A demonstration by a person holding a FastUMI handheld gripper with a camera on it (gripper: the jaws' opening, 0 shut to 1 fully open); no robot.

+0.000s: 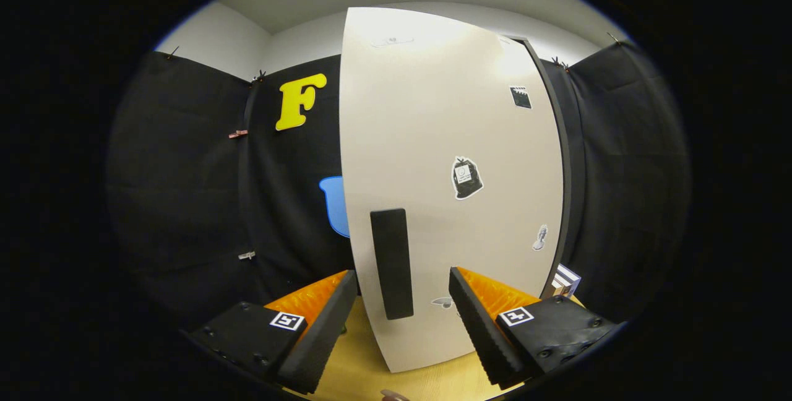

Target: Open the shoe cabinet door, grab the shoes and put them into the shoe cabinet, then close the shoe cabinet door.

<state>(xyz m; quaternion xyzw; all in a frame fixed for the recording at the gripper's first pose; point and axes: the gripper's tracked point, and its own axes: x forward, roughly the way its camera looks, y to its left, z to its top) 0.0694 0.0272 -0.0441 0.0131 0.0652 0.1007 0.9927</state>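
Between the spread claw fingers, the cabinet door's black handle.

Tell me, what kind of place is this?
Probably a staged booth for recording, not a real home: black cloth wall pinned up all round, a white cabinet door with a black handle standing on a wooden surface. The open claw straddles the handle.

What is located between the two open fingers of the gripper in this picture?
In the gripper view, the white cabinet door with its black rectangular handle stands between the gripper fingers, which are open and touch neither.
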